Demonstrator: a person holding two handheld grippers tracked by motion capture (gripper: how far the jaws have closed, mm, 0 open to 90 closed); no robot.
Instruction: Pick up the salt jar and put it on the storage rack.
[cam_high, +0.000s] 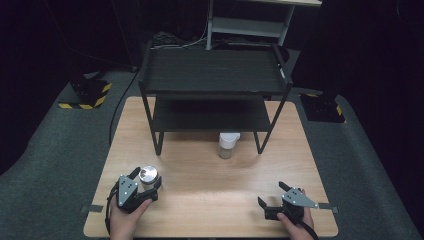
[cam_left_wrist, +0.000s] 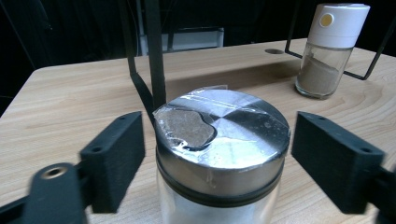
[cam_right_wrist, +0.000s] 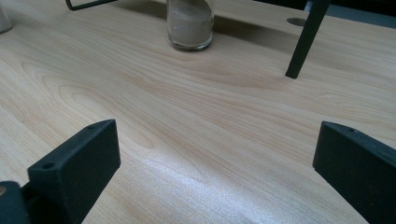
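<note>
Jaws of left gripper (cam_left_wrist: 217, 158) spread, steel-lidded jar (cam_left_wrist: 222, 140) between; right gripper (cam_right_wrist: 215, 172) apart.

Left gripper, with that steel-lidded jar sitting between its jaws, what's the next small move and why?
Probably close the left gripper on the steel-lidded jar: its jaws stand open either side of the lid with gaps showing, and the jar rests upright on the table.

A glossy brushed-metal lid (cam_left_wrist: 223, 135) is seen on the glass jar (cam_left_wrist: 219, 207); at two o'clock, a matt white plastic cap (cam_left_wrist: 337, 23) tops a shaker (cam_left_wrist: 327, 70). The table (cam_right_wrist: 196, 116) is smooth pale wood.
</note>
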